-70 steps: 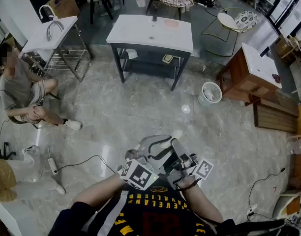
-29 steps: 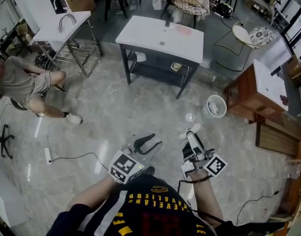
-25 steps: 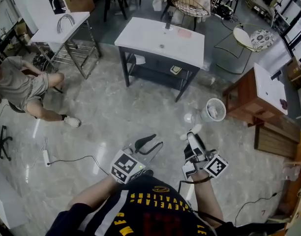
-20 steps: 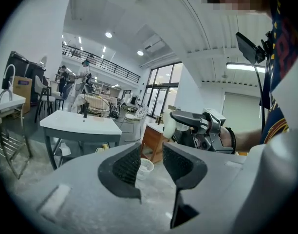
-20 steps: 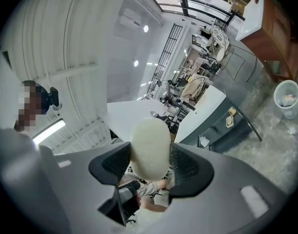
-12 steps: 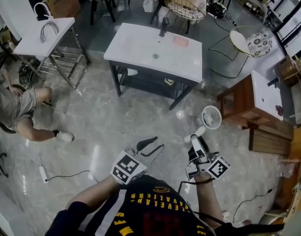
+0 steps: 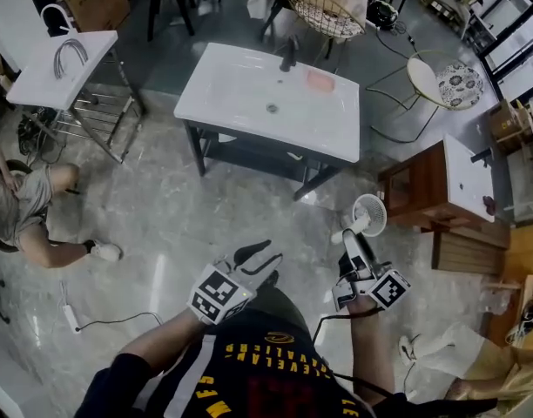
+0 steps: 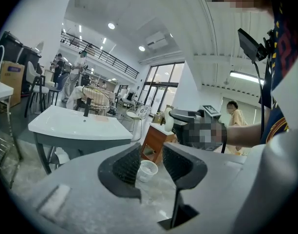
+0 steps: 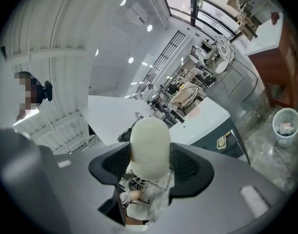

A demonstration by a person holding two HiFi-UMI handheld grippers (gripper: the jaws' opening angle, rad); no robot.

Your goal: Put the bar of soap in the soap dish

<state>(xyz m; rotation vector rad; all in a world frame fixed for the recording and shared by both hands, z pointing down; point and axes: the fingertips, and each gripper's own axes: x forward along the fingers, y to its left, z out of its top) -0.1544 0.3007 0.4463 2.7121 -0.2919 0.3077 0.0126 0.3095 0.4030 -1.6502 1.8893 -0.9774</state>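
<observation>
A cream oval bar of soap point(image 9: 150, 147) sticks up between the jaws of my right gripper point(image 9: 150, 161), which is shut on it. In the head view that gripper point(image 7: 349, 235) hangs over the floor at lower right with the soap point(image 7: 354, 225) at its tip. The pink soap dish point(image 7: 319, 78) lies on the white sink counter point(image 7: 240, 94) far ahead, beside a dark tap point(image 7: 288, 55). My left gripper point(image 7: 268, 252) is level with the right one, its jaws apart and empty. The left gripper view shows its open jaws point(image 8: 150, 162) and the counter point(image 8: 66, 126) beyond.
A white wastebasket point(image 7: 368, 213) stands on the marble floor just ahead of my right gripper. A wooden cabinet with a white top point(image 7: 441, 181) is at the right. A metal rack with a faucet point(image 7: 62, 59) and a seated person point(image 7: 23, 225) are at the left.
Both grippers have travelled forward over the floor toward the sink counter, which now looks nearer. The soap stays in the right gripper's jaws; the left jaws stay apart.
</observation>
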